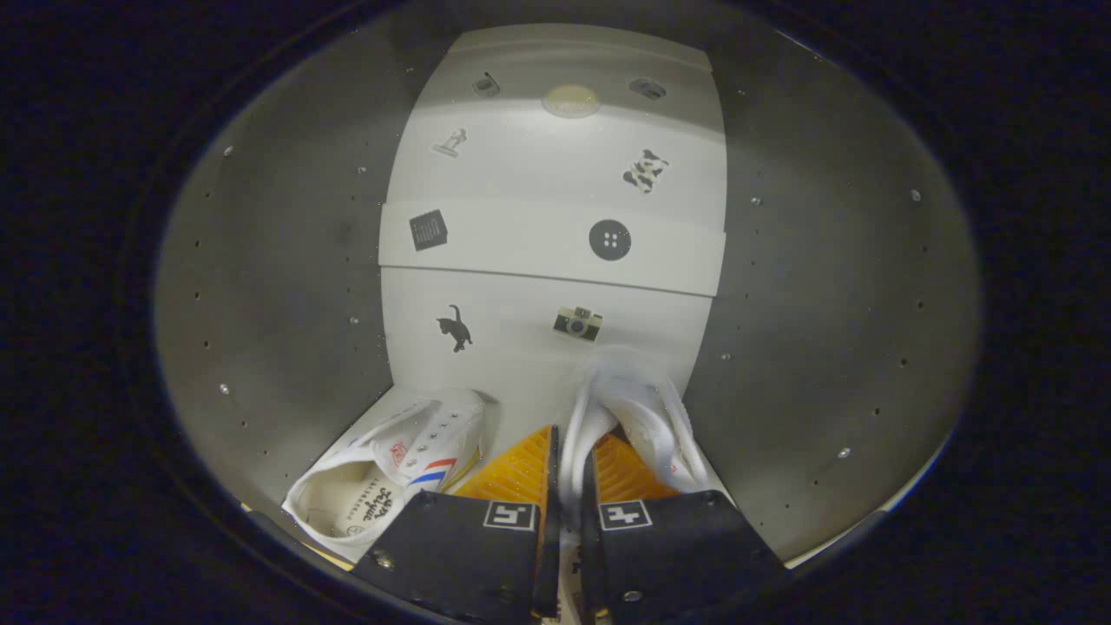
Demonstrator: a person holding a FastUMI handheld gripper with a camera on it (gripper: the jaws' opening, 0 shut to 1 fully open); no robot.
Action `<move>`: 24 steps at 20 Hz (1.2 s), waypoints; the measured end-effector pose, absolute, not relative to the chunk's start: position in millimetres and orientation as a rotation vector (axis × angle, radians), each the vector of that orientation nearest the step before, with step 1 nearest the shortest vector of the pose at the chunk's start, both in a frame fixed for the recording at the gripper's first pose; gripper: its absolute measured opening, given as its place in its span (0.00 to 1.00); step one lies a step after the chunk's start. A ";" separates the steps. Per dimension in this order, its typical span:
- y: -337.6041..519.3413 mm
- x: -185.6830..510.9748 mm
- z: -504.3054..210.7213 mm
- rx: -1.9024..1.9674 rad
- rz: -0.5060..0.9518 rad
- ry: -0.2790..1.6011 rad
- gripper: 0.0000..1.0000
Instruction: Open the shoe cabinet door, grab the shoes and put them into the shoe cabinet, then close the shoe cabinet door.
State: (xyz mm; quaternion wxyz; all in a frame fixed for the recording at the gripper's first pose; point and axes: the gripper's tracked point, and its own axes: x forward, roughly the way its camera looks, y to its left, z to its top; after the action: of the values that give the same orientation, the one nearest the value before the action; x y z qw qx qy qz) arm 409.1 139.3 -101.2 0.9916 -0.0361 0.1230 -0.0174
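I am looking into the open shoe cabinet (286,286), with its grey side walls and a white back wall bearing small stickers. My gripper (568,473) is shut on the side wall of a white canvas shoe (642,408), which hangs just ahead of the fingers, toe pointing toward the back wall. A second white shoe (391,469) with red and blue stripes lies on the cabinet floor to the left of the fingers, its opening facing me.
A white shelf (555,247) crosses the cabinet at mid height above the shoes. A round lamp (570,101) glows on the top panel. Grey side walls with peg holes close in on the left and on the right (825,304).
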 end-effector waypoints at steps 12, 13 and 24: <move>147.4 427.3 -143.1 0.001 -0.048 0.444 0.13; 148.3 426.9 -146.1 -0.002 -0.053 0.455 0.13; 159.5 388.9 -137.8 0.037 -0.021 0.466 0.43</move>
State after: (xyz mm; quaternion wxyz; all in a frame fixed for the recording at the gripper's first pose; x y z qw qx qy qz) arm 388.9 159.5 -137.8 0.9727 0.0184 0.2309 -0.0103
